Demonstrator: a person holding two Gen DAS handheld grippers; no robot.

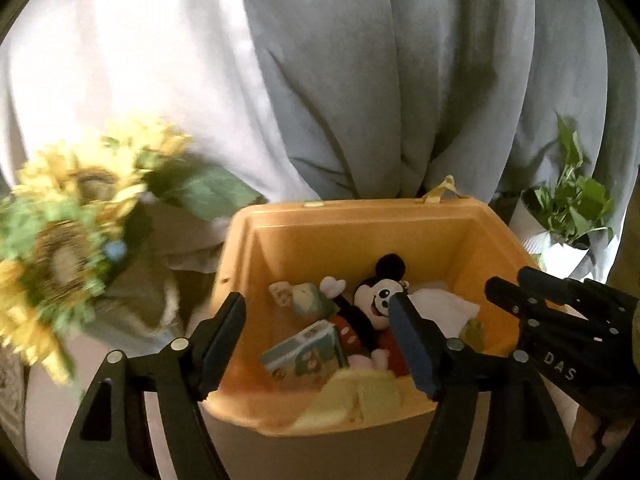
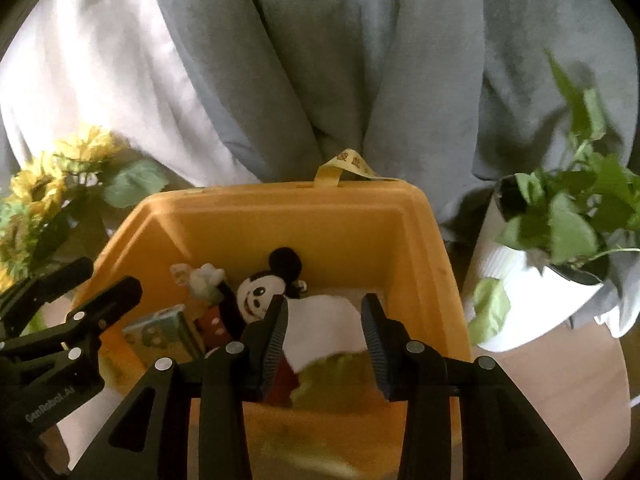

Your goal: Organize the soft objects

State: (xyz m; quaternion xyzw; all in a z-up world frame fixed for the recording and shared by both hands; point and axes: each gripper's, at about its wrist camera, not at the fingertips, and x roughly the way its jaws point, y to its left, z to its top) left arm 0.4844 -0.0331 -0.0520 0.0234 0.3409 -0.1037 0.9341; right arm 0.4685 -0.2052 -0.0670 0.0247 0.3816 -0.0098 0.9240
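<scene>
Left wrist view first: the left gripper point(image 1: 318, 332) is hanging over the yellow bin point(image 1: 360, 216) with its jaws standing apart and nothing between the pads. Straight ahead of its tips, down inside the bin, a mouse plush point(image 1: 370, 308) is lying face up. Just left of the plush a small printed box point(image 1: 304, 350) is sitting tilted, and a white soft piece point(image 1: 438, 306) is lying to the plush's right, partly behind the right-hand finger. Nearer the tongs, a pale yellow soft thing point(image 1: 356, 400) is resting against the bin's near wall. The right gripper point(image 1: 508, 286) is poking in from the right, and the letters "DAS" are readable on its body; the rest of the word is hidden. Off to the left, blurry sunflowers point(image 1: 60, 232) are standing outside the bin.

Right wrist view: the right gripper point(image 2: 325, 328) is also hovering over the bin with jaws parted and empty, the white piece lying just below and between the fingers without touching them. A greenish soft item point(image 2: 336, 376) is sitting right under the tongs. The left gripper's point(image 2: 68, 288) body is showing "GenRobot.AI". A yellow strap point(image 2: 352, 166) on the bin's far rim is carrying printed characters too small to read. A potted plant point(image 2: 560, 232) is standing off to the right.

Progress-wise, several soft things are already in the bin and both tongs look freshly empty, so this drop seems done; whether more items are waiting outside isn't visible.
</scene>
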